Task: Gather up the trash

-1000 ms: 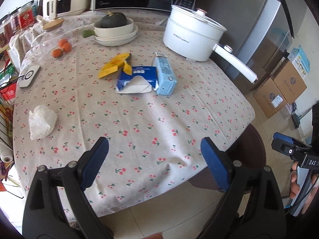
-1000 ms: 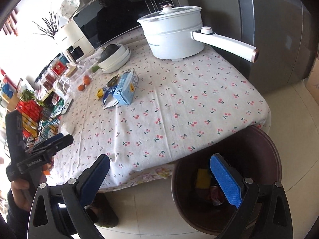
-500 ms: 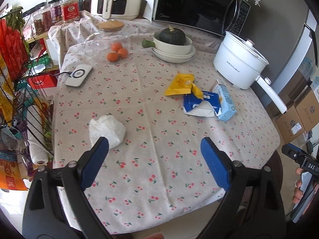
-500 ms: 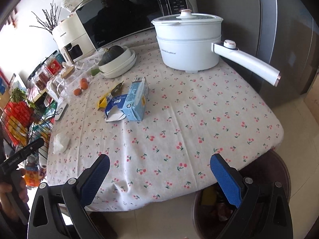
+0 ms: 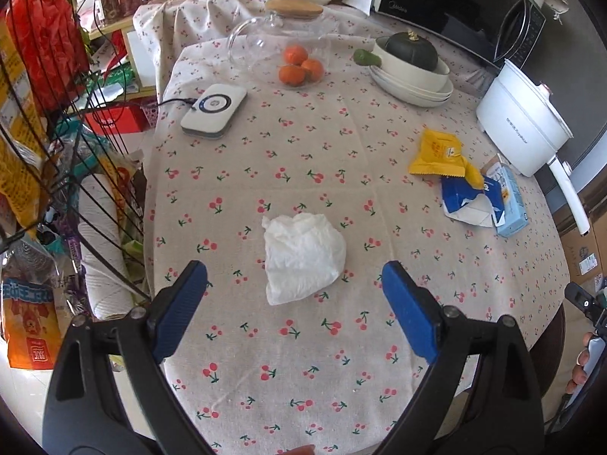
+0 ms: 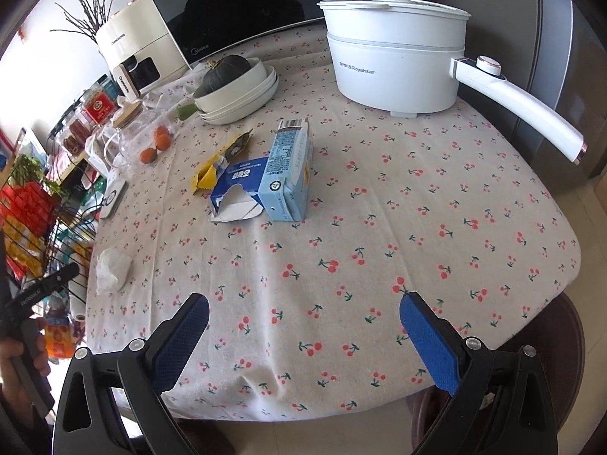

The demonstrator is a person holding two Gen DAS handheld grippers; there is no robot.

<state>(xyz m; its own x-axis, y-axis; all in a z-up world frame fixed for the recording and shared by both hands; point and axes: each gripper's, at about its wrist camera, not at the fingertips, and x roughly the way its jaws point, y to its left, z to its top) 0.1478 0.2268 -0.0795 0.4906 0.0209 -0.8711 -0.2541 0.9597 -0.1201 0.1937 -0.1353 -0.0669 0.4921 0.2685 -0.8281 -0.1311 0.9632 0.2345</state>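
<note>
A crumpled white tissue (image 5: 301,256) lies on the cherry-print tablecloth (image 5: 303,360), just ahead of my open left gripper (image 5: 294,292) and between the lines of its fingers. Farther right lie a yellow wrapper (image 5: 440,153), a torn blue packet (image 5: 466,199) and a light-blue milk carton (image 5: 510,201). In the right wrist view my right gripper (image 6: 303,322) is open and empty above the table's near edge, with the carton (image 6: 290,170), blue packet (image 6: 237,185) and yellow wrapper (image 6: 216,168) well ahead and the tissue (image 6: 112,269) at the far left.
A white electric pot (image 6: 398,64) with a long handle (image 6: 519,112) stands at the back right. Stacked bowls holding a dark squash (image 5: 411,51), oranges (image 5: 299,66) under a glass cover and a white charger (image 5: 212,110) sit behind. A wire rack (image 5: 49,144) borders the left; a brown bin (image 6: 546,345) sits below the right edge.
My left gripper has swung left and come in over the table, so the tissue now lies between its fingers. My right gripper has risen from the bin toward the table edge.
</note>
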